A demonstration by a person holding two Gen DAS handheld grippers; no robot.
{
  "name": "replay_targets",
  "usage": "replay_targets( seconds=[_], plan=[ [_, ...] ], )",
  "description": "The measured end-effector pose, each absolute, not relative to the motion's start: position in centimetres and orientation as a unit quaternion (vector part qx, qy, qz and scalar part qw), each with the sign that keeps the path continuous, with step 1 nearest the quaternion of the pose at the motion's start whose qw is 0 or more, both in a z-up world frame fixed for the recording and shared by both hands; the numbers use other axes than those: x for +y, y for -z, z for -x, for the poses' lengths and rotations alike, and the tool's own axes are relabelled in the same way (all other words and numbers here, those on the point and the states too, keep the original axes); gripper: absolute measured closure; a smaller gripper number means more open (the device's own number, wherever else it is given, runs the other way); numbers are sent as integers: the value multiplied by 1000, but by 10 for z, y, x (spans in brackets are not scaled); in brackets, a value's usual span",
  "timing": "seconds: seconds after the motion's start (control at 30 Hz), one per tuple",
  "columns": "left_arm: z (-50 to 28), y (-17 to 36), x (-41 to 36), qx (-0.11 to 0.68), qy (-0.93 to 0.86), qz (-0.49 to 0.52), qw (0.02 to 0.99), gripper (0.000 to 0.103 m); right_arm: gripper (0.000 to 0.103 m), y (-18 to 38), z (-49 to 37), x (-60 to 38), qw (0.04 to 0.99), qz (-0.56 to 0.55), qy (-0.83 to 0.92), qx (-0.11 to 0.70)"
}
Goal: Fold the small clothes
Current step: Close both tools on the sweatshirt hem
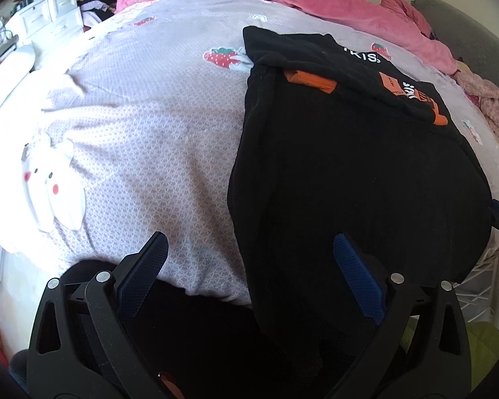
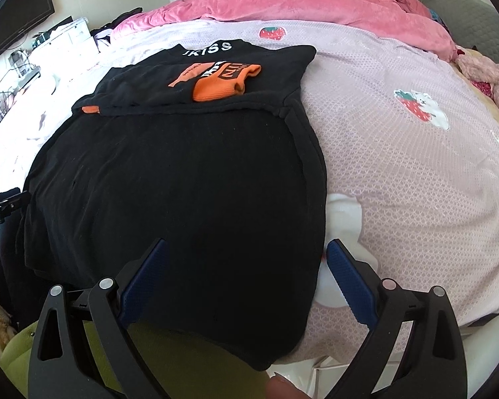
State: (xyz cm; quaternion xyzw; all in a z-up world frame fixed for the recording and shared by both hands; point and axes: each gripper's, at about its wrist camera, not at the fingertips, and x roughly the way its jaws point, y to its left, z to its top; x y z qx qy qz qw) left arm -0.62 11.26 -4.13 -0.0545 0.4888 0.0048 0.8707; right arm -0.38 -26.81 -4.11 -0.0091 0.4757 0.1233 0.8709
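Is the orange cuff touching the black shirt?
Touching. In the right wrist view the orange cuff lies flat on the folded-in upper part of the black shirt, with black cloth showing all around it and no gap.

One black garment [image 2: 169,179]; two orange cuffs [image 2: 223,88]; one pink quilt [image 2: 309,3]; two hand-held grippers [image 1: 249,276].

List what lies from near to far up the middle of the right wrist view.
Right claw → black garment's plain lower part → orange cuff → white lettering at the collar → lilac strawberry-print bedspread → pink quilt
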Motion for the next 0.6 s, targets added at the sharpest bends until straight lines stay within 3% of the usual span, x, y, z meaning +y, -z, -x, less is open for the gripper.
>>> replay_targets(
  seconds=[0.17, 0.3, 0.33, 0.4, 0.47, 0.6],
  plan=[
    [10, 48, 115, 496, 12, 74, 865, 30, 9, 45, 8, -271, 866, 4, -125, 485],
    [12, 44, 112, 492, 26, 79, 867, 63, 20, 44, 14, -270, 862, 8, -135, 489],
    [12, 43, 111, 491, 32, 79, 867, 76, 25, 43, 15, -270, 863, 13, -134, 488],
    [14, 40, 106, 488, 46, 73, 869, 90, 36, 42, 17, -273, 863, 18, -128, 488],
    [14, 40, 101, 489, 46, 60, 869, 91, 51, 42, 17, -277, 863, 21, -120, 491],
    [12, 45, 101, 494, 44, 64, 866, 90, 61, 43, 20, -285, 861, 22, -120, 495]
  ],
)
